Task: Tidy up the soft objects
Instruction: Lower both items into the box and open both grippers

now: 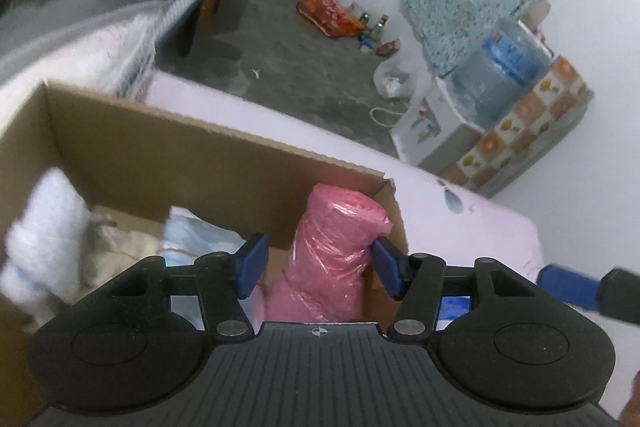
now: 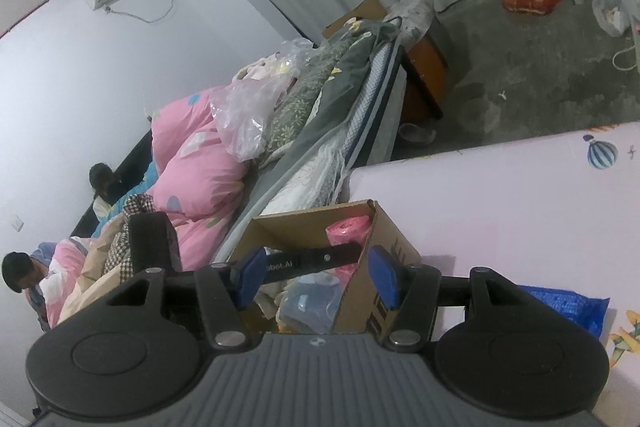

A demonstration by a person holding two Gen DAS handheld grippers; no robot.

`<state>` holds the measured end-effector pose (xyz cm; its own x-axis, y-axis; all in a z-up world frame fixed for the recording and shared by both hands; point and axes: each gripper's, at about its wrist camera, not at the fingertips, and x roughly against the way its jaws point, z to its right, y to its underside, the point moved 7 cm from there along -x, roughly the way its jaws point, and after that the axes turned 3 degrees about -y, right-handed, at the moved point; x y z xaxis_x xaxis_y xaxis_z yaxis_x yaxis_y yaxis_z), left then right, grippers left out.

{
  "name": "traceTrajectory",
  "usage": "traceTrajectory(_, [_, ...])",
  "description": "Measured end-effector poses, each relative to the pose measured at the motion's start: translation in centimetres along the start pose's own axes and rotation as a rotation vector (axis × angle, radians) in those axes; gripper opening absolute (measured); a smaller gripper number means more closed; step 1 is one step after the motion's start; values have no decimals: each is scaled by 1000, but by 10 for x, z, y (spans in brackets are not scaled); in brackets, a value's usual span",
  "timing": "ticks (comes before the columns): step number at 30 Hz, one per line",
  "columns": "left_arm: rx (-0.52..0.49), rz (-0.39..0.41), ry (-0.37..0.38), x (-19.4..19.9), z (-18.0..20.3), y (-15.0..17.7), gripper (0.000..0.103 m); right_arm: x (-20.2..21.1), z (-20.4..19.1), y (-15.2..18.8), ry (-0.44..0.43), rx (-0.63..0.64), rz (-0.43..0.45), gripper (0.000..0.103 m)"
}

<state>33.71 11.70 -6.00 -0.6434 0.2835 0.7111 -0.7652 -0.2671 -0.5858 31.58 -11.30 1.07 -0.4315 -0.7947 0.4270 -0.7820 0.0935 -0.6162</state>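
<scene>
**A:** ok so going left to right in the left wrist view: a white fluffy bundle [image 1: 38,227] is seen leaning in the left end of the cardboard box [image 1: 168,143], then some beige cloth [image 1: 120,239], then a pale blue packet [image 1: 200,231]. All pretty blurred tbh.

**B:** and the pink one?

**A:** the pink plastic-wrapped roll [image 1: 336,247] is stood upright in the box's right corner. The left gripper [image 1: 320,267] is held over it, jaws spread. The right pad [image 1: 386,267] looks to be right against the roll, the left pad [image 1: 252,263] is kept clear, so nothing is clamped.

**B:** right wrist view?

**A:** bedding is piled at the left, with a pink duvet [image 2: 192,163]. The box [image 2: 384,247] is sat on a pink sheet [image 2: 500,195]. The right gripper [image 2: 316,275] is parked wide open around the box's near corner, nothing pinched. A blue bag [image 2: 568,307] is laid just right of it.
</scene>
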Motion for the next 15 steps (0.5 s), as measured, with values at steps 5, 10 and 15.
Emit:
traceTrajectory(5, [42,-5,43,-5,1,6,47,-2,7,4,7,-19,-13,62])
traceTrajectory(10, [48,-5,45,-11,3,9,47,-2,13,5,18,-38,-16,62])
traceTrajectory(15, [65,-14,57,-12,0,9,42,-5,16,10,29,-49,-28,62])
